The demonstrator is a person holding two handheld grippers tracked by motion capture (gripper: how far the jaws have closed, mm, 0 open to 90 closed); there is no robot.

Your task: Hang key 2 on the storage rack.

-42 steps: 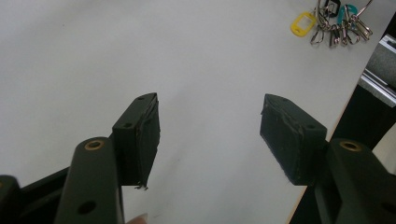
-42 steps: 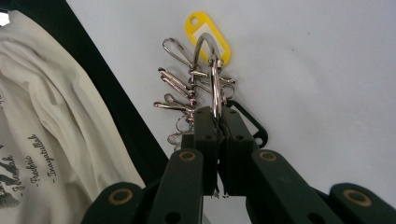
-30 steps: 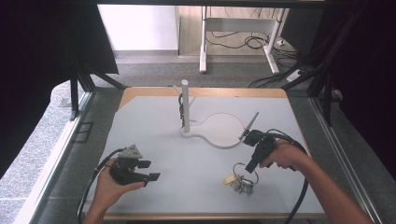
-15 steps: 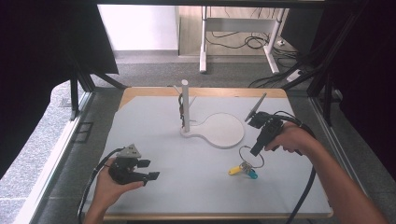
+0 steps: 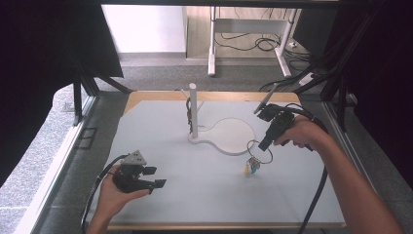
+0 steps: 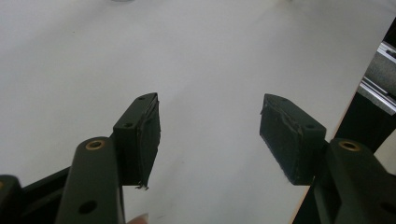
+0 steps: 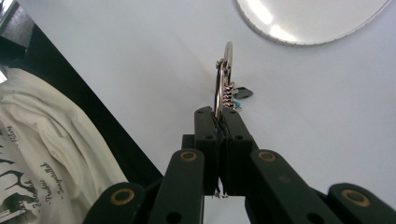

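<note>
Keys (image 5: 252, 166) dangle from a metal key ring (image 5: 259, 151) in the high view; the right gripper view shows that ring (image 7: 223, 79) pinched edge-on between clamped jaws. Right gripper (image 5: 263, 145) slopes down-left, lifted near the round white stand base (image 5: 234, 136). Left gripper (image 5: 155, 178), near-left, rests spread wide with nothing between its jaws.

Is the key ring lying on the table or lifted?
Lifted: the right gripper clamps the key ring, keys dangling over the table.
</note>
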